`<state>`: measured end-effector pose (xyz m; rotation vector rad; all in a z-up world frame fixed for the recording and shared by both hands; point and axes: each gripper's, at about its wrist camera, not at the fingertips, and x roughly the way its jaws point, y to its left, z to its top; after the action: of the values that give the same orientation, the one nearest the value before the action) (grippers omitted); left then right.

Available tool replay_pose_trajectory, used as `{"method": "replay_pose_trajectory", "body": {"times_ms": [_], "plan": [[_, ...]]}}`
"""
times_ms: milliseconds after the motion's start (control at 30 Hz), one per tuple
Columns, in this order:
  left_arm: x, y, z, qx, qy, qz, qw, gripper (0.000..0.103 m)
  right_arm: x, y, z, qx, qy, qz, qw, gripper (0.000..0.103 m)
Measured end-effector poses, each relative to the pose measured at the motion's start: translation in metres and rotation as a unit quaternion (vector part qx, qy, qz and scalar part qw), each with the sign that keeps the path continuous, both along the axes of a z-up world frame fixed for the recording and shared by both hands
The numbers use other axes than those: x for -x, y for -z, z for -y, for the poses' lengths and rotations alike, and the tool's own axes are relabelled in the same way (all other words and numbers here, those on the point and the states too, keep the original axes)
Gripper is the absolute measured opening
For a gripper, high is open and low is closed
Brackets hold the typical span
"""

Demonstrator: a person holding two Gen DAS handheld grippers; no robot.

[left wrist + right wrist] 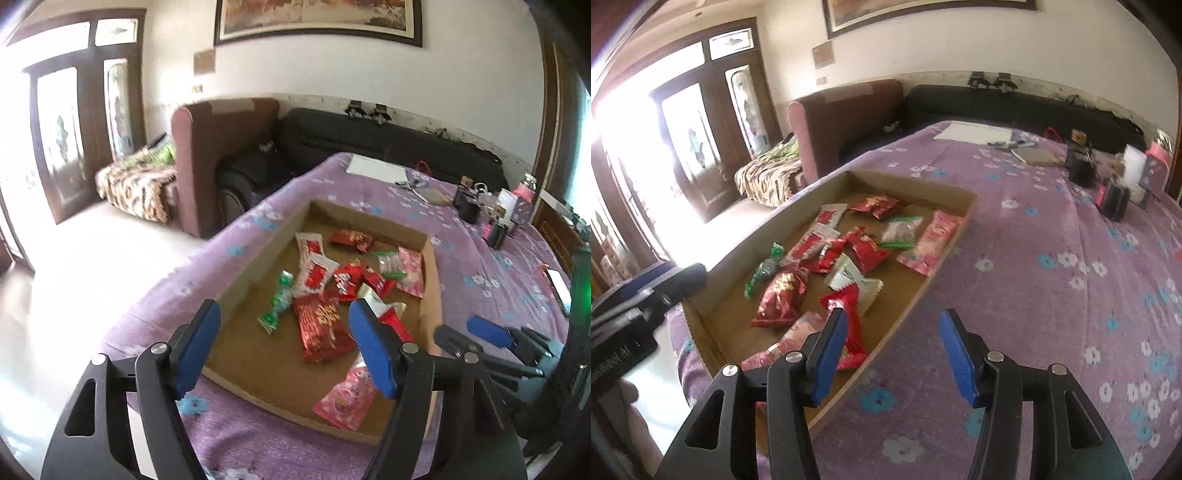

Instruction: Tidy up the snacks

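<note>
A shallow cardboard box (pixel 255 273) (pixel 798 206) lies on a purple flowered cloth and holds several snack packets: red ones (pixel 319 328) (pixel 781 299), white-and-red ones (pixel 314 273), green ones (pixel 277 301) and pink ones (pixel 345 397) (pixel 932 238). My left gripper (pixel 284 321) is open and empty, hovering over the box's near end. My right gripper (pixel 892 326) is open and empty, over the box's right rim and the cloth. The right gripper also shows in the left wrist view (pixel 487 332), to the right of the box.
The cloth-covered table (pixel 1052 295) carries white paper (pixel 971 131), pens, a notebook and small dark and pink containers (pixel 1112 201) at the far right. A brown armchair (pixel 221 147) and a black sofa (pixel 369 136) stand behind. The floor lies left of the table edge.
</note>
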<state>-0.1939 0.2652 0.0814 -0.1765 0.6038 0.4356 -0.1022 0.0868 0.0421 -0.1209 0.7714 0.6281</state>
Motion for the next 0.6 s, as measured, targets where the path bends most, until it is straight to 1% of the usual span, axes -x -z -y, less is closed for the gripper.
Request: {"method": "replay_pose_trajectory", "body": {"times_ms": [67,100,200,267,300,333,367,433,467,500,567,600], "plan": [[0.001,-0.002,0.001,-0.008,-0.007,0.003,0.9999,0.076,0.002,0.002,0.005,-0.001,0.003,-0.002,1.000,0.054],[0.002,-0.003,0.002,-0.011,-0.012,0.005,0.9999,0.080,0.003,0.002,0.006,-0.001,0.004,-0.002,1.000,0.054],[0.010,-0.009,0.005,-0.038,-0.039,0.025,0.9982,0.081,0.010,-0.002,0.011,-0.007,0.005,0.005,1.000,0.054],[0.019,-0.017,0.009,-0.066,-0.065,0.050,0.9945,0.083,0.014,-0.006,0.013,-0.012,0.003,0.011,1.000,0.054],[0.023,-0.020,0.010,-0.074,-0.074,0.059,0.9928,0.087,0.017,-0.008,0.014,-0.014,0.003,0.015,1.000,0.055],[0.030,-0.026,0.012,-0.087,-0.088,0.078,0.9892,0.087,0.021,-0.012,0.015,-0.016,0.001,0.021,1.000,0.056],[0.034,-0.028,0.012,-0.091,-0.093,0.088,0.9875,0.088,0.025,-0.014,0.015,-0.017,0.000,0.026,1.000,0.057],[0.043,-0.035,0.013,-0.094,-0.102,0.115,0.9835,0.103,0.032,-0.018,0.015,-0.018,-0.004,0.038,0.999,0.060],[0.047,-0.037,0.012,-0.091,-0.103,0.129,0.9820,0.103,0.037,-0.020,0.015,-0.019,-0.006,0.045,0.999,0.060],[0.048,-0.037,0.011,-0.088,-0.103,0.133,0.9819,0.103,0.041,-0.021,0.015,-0.018,-0.009,0.049,0.999,0.061],[0.046,-0.036,0.008,-0.075,-0.102,0.125,0.9841,0.103,0.047,-0.024,0.014,-0.017,-0.014,0.058,0.998,0.061],[0.041,-0.034,0.005,-0.066,-0.092,0.109,0.9875,0.103,0.049,-0.024,0.014,-0.017,-0.017,0.061,0.998,0.062]]}}
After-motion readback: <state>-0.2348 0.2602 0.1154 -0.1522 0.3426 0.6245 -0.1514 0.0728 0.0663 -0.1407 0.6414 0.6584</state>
